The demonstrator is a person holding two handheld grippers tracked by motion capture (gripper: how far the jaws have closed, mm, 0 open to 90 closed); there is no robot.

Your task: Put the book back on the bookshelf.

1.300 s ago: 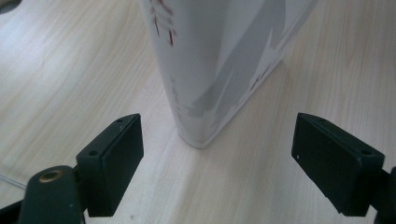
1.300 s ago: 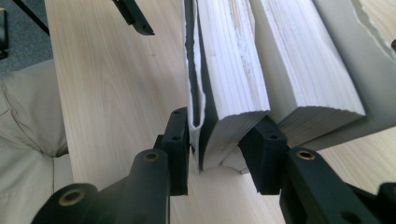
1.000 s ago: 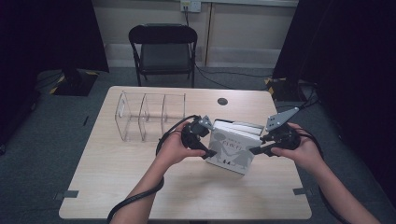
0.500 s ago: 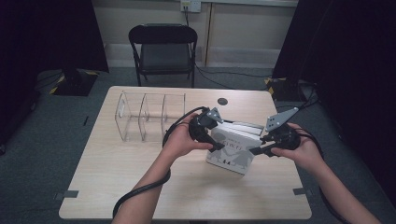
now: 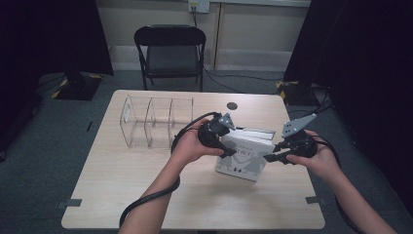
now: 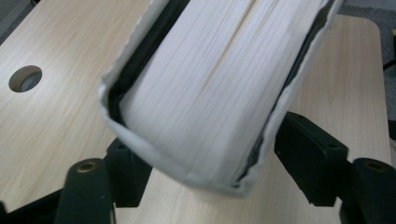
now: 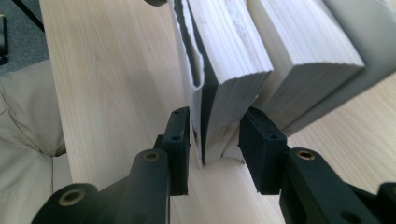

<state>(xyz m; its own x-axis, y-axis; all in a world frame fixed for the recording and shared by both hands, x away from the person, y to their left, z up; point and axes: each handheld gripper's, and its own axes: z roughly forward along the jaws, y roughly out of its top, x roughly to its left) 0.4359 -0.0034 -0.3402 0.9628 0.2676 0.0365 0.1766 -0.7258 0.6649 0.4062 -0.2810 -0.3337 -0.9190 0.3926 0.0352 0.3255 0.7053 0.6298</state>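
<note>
Two grippers work one white book (image 5: 242, 157) lying tilted at the right middle of the table (image 5: 146, 185), propped on a second book (image 5: 255, 135) just behind it. Right gripper (image 7: 214, 133): jaws narrow, clamped on the front book's corner, cover and page block pinched between the pads. Left gripper (image 6: 208, 161): jaws have just been closing, book's page edge sits between them; left pad looks touching the cover, right pad near the other cover but contact not clear, so not a firm grip yet as far as I can tell. Step in hand looks like lifting the front book off the other to stand it up, likely for the clear rack (image 5: 157, 122) farther back left. To do it well: finish closing the left jaws square on both covers, not on loose pages, keep the right clamp steady, lift both ends together so the block does not fan or slip. Book's long axis runs roughly across the table between the two grippers, front cover facing up toward the person, near edge low and far edge raised. Beyond the rack, a hole (image 5: 232, 106) in the tabletop, then a chair (image 5: 170, 51).
</note>
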